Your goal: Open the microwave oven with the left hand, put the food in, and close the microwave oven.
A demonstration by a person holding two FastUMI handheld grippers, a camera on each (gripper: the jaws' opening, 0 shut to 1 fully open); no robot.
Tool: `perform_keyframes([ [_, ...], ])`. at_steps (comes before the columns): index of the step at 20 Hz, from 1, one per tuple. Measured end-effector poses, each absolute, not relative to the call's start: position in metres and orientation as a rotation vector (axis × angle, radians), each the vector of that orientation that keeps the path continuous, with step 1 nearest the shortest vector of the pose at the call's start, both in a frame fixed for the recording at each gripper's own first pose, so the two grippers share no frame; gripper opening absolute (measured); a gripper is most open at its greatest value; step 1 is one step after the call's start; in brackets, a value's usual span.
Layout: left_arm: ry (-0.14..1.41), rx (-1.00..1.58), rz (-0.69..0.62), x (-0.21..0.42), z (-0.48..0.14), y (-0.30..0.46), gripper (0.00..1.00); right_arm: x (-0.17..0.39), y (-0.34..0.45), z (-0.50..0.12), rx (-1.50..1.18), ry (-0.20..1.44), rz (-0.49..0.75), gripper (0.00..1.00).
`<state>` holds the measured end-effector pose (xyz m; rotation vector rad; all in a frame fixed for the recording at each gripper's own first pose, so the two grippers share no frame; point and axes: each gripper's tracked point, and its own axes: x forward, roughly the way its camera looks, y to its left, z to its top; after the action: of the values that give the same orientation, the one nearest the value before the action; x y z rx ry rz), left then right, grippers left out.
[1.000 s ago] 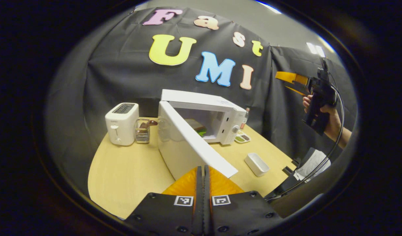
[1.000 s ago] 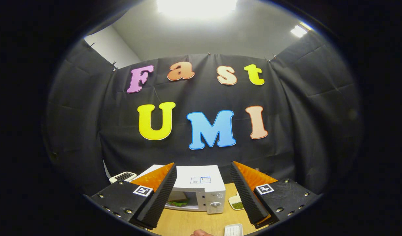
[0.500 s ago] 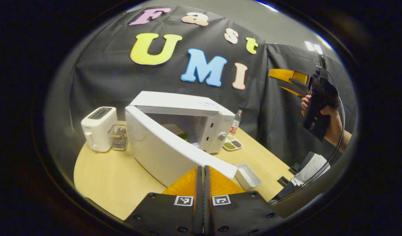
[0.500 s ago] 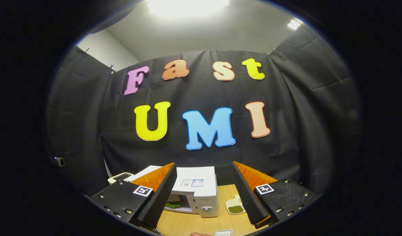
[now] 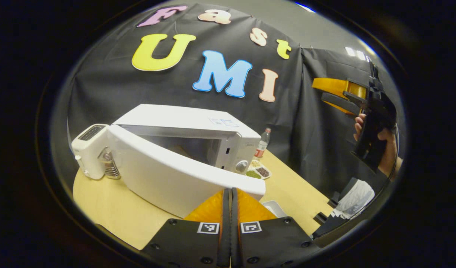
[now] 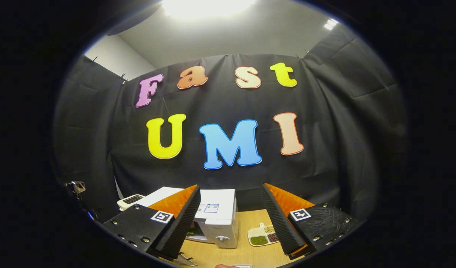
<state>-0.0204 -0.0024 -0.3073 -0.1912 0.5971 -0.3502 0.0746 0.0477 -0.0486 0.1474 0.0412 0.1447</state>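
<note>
Low in the frame, the left tool (image 5: 229, 208) with fingers pressed together holds nothing, touching the half-open microwave door (image 5: 175, 175). The right tool (image 6: 230, 216) gapes wide, empty.

Bystanders on the wooden table

A white toaster (image 5: 87, 149) stands at the table's (image 5: 112, 212) far left, a metal rack (image 5: 109, 169) just beside it. A bottle (image 5: 262, 144) with a red label stands far back near the cloth wall; in front of it lies a white sectioned dish (image 5: 258, 172) holding green, brown and pale fillings. A small white tray (image 5: 274, 208) sits nearer.
</note>
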Motion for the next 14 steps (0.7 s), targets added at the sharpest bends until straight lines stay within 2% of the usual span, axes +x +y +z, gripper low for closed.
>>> perform_keyframes([
  [7,0.585,-0.196,-0.358,0.029,-0.320,-0.027,0.07,0.074,0.014,-0.058,0.130,0.056,0.112,0.98],
  [14,0.589,-0.184,-0.278,0.069,-0.344,-0.030,0.07,0.066,-0.018,-0.073,0.117,0.076,0.084,0.98],
])
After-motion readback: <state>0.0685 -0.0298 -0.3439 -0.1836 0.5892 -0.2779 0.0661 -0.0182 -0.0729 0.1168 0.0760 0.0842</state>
